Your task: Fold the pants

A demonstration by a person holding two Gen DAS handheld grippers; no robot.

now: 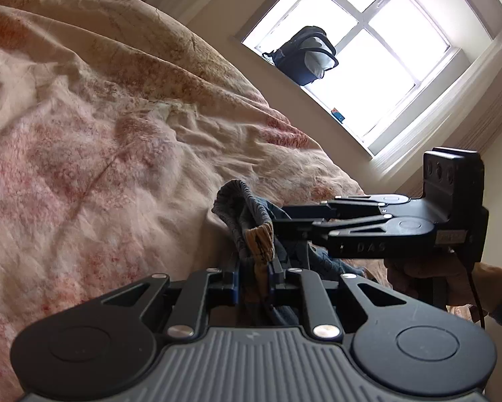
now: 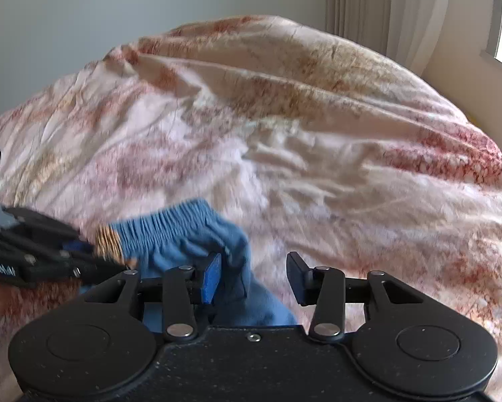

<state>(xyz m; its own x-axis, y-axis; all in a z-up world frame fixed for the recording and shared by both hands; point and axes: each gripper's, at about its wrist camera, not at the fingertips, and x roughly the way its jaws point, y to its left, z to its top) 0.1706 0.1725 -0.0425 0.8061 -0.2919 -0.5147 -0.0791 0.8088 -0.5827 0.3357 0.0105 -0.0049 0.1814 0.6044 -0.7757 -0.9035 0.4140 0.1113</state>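
Note:
The blue pants (image 2: 184, 234) have a gathered elastic waistband with an orange-yellow patch (image 1: 259, 241). My left gripper (image 1: 253, 273) is shut on the waistband at that patch and holds it above the bed. In the right wrist view the left gripper (image 2: 93, 261) comes in from the left, clamped on the orange patch. My right gripper (image 2: 254, 276) is open, its jaws wide apart; the pants fabric lies against its left blue pad (image 2: 212, 276). In the left wrist view the right gripper (image 1: 277, 226) reaches in from the right, its tips at the waistband.
A floral pink and cream duvet (image 1: 100, 140) covers the bed (image 2: 318, 134) under both grippers. A window (image 1: 368, 50) with a dark bag (image 1: 304, 55) on its sill is beyond the bed. Curtains (image 2: 361, 0) hang at the upper right.

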